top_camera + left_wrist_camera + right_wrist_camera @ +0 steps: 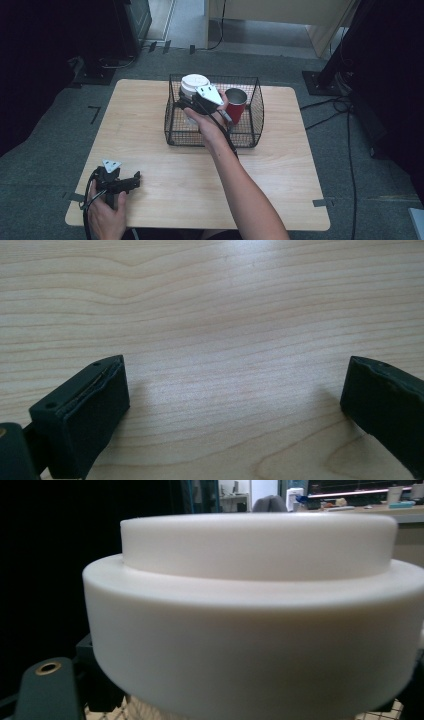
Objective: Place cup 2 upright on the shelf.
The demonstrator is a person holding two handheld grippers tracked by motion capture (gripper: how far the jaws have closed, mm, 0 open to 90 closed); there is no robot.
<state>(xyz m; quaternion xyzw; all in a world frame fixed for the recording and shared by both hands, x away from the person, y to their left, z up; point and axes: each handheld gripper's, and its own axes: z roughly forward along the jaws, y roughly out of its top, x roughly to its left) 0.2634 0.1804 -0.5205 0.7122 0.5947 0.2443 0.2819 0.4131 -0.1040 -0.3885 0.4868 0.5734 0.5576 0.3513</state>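
White-lidded jar (194, 86), upright, lifted over the wire basket's (215, 140) left half

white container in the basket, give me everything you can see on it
The white container has a stepped, matt, plastic-looking lid, a narrower disc on a wider ring. It stands upright in the left part of the black wire basket, beside a red cup. The right gripper is at it; the grip itself is hidden.
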